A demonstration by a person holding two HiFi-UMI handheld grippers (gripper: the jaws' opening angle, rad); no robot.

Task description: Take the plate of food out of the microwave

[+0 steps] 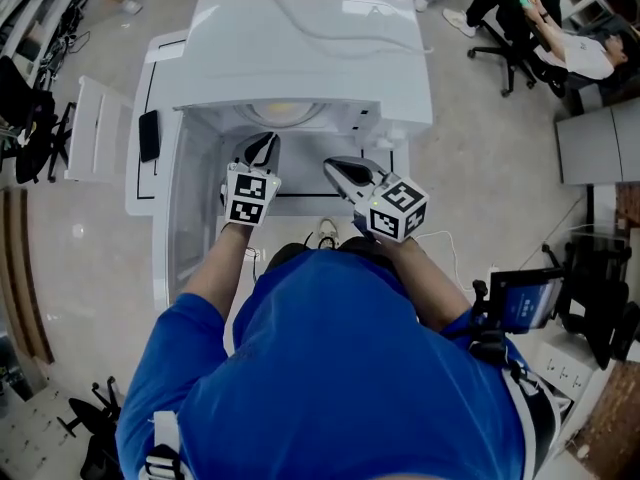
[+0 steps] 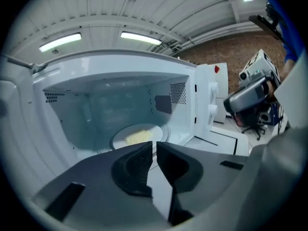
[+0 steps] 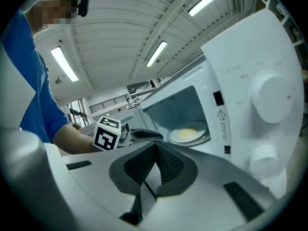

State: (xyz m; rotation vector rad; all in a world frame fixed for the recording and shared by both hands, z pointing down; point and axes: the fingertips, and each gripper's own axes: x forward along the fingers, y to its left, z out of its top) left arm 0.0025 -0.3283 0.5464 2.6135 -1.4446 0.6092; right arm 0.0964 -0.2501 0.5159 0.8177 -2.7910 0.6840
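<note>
The person's left gripper (image 1: 262,148), grey-jawed and carrying a black-and-white marker cube, is held straight ahead on a bare left forearm (image 1: 213,268). Its jaws are all but together, with only a thin slit at the tips and nothing between them. The matching right gripper (image 1: 338,166) angles inward toward the left one on a bare right forearm (image 1: 432,280), its jaws closed tip to tip and empty.

Head view: set above the person, faced steeply down on the microwave (image 1: 300,48);
Left gripper view: held low and near, faced straight into its open front;
Right gripper view: held further right, faced obliquely past the control panel (image 3: 260,105);
Shared: the plate (image 2: 137,137) is seen in all three
</note>
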